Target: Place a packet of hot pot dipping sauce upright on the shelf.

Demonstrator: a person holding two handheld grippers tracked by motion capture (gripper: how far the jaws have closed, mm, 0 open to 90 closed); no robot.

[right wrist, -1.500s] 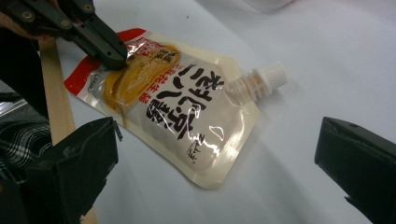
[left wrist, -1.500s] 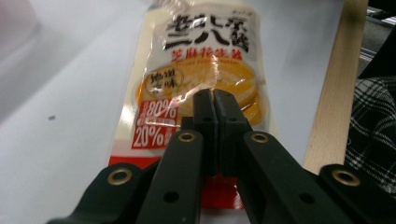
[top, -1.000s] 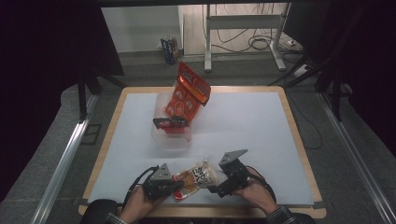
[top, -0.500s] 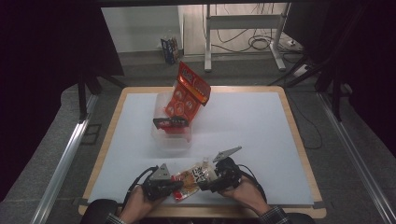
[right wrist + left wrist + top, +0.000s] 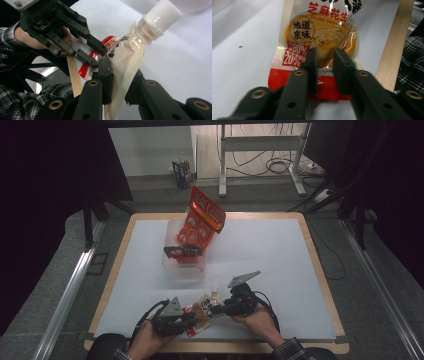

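Observation:
A spouted sauce pouch [image 5: 202,311] with a white screw cap [image 5: 162,14] is held between both grippers near the table's front edge. It is cream with a red bottom band [image 5: 325,86] and printed food art. My left gripper [image 5: 186,317] has its jaws pinched on the pouch's lower part, just above the red band [image 5: 323,62]. My right gripper [image 5: 220,309] is shut on the pouch's body below the spout, with the pouch edge-on between its jaws [image 5: 120,75]. The left gripper [image 5: 98,56] shows beyond the pouch in the right gripper view.
A clear plastic bin [image 5: 182,265] stands at the table's middle left, with an orange-red snack pack [image 5: 200,222] leaning out of it and a dark-labelled packet [image 5: 182,251] at its front. The wooden table edge [image 5: 395,45] runs close behind the left gripper. White mat [image 5: 270,250] lies open to the right.
The right gripper has shifted a little left toward the left gripper and tilted, with the pouch still held between them. The left gripper has barely moved.

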